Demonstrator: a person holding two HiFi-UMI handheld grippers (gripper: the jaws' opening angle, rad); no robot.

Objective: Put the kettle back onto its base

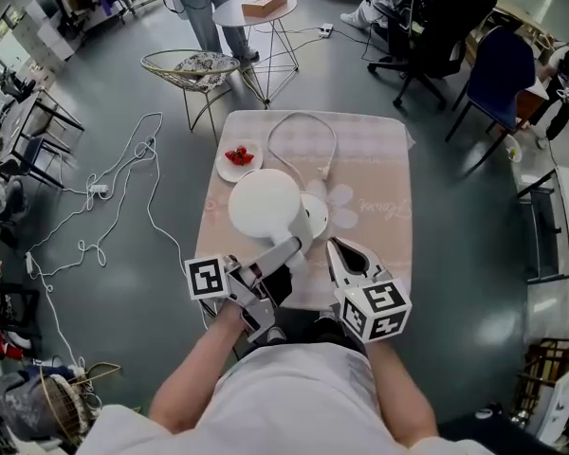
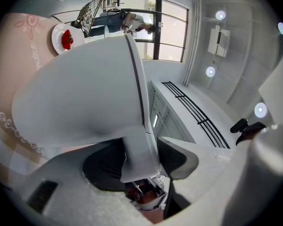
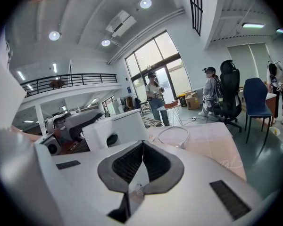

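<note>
The white kettle hangs over the pink-clothed table, held by its handle in my left gripper. Both pads of that gripper press on the handle. In the left gripper view the kettle body fills the left half of the frame. Its round white base lies just right of the kettle, partly hidden by it. A white cord loops away from the base toward the table's far side. My right gripper is shut and empty, close beside the kettle on its right, with its pads meeting.
A white plate with strawberries sits on the table's far left. Beyond the table stand a wire chair, a round side table with a box and office chairs. White cables trail over the floor at the left. People stand at the back.
</note>
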